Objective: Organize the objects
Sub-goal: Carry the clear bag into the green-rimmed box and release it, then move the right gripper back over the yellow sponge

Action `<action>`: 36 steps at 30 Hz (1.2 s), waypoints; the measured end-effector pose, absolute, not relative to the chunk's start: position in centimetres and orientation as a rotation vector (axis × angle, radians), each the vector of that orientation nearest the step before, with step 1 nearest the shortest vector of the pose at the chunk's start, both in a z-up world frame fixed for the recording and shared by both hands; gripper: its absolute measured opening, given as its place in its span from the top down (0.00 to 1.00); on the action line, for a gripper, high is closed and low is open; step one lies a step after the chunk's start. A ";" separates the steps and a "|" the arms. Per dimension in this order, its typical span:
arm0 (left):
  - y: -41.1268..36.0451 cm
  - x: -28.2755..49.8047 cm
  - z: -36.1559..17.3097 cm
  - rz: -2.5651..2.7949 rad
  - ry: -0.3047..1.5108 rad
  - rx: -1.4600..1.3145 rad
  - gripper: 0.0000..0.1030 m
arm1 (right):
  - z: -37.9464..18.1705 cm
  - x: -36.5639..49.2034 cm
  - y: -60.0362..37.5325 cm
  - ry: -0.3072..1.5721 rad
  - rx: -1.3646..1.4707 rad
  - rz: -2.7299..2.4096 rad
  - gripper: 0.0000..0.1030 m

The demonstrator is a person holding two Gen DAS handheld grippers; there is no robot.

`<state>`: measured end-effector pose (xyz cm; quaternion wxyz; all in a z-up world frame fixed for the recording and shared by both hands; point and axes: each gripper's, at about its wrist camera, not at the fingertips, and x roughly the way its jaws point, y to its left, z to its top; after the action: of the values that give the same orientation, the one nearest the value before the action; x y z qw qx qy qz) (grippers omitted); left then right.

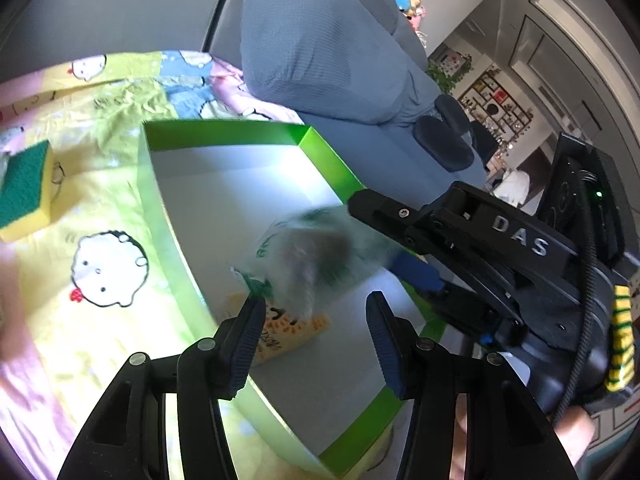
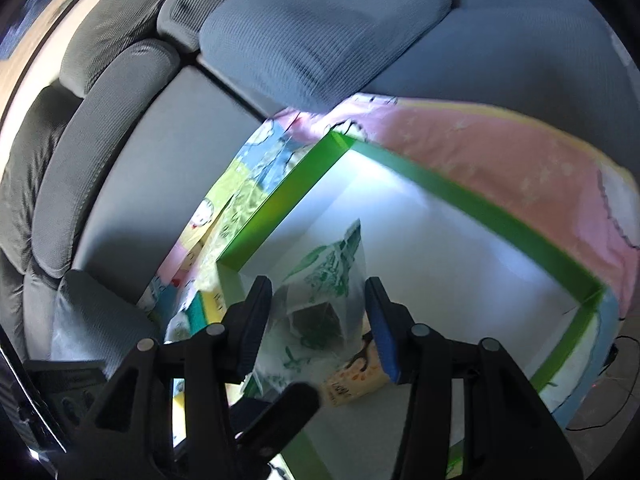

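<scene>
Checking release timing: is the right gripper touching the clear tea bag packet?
Cannot tell. In the right wrist view the tea bag packet sits between the right gripper fingers, jaws spread, but its clear edges blur against both pads.

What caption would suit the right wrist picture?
Right gripper open around a tea bag packet above a green box on a sofa.

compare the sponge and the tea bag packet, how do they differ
The sponge is an opaque yellow-and-green block lying on the sheet, outside the box. The tea bag packet is a see-through pouch between the right gripper's fingers, over the box.
</scene>
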<state>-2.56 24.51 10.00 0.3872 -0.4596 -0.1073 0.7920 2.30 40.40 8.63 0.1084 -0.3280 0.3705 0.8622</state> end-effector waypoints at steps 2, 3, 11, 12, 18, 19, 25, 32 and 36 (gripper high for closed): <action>24.0 -2.3 10.4 2.036 -0.267 -1.149 0.49 | 8.8 2.5 40.6 1.089 -0.945 2.541 0.54; 23.6 -2.1 10.7 2.046 -0.265 -1.141 0.49 | 8.9 2.5 40.7 1.100 -0.938 2.545 0.53; 19.6 -1.8 12.4 2.151 -0.313 -1.114 0.49 | 9.6 2.6 40.0 1.094 -0.900 2.585 0.46; 18.5 -1.9 12.5 2.179 -0.326 -1.114 0.49 | 9.8 2.6 39.7 1.083 -0.894 2.595 0.42; 11.4 -2.4 12.1 2.403 -0.448 -1.168 0.49 | 10.7 2.3 38.4 1.058 -0.885 2.673 0.30; 9.9 -2.2 11.9 2.456 -0.467 -1.183 0.49 | 10.8 2.1 38.1 1.056 -0.885 2.689 0.30; 4.3 -1.1 12.1 2.697 -0.509 -1.195 0.30 | 11.5 1.2 35.3 1.013 -0.926 2.770 0.21; 1.2 -1.4 10.8 2.707 -0.612 -1.226 0.22 | 12.8 0.0 29.8 0.850 -0.986 2.878 0.17; -0.8 -0.9 10.7 2.701 -0.679 -1.221 0.22 | 13.4 -0.6 25.6 0.715 -1.056 2.996 0.11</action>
<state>-0.92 -0.85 10.65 0.0501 -0.4011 -0.2231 0.8870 -0.64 25.64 13.44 -0.0570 -0.3237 0.2193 0.9186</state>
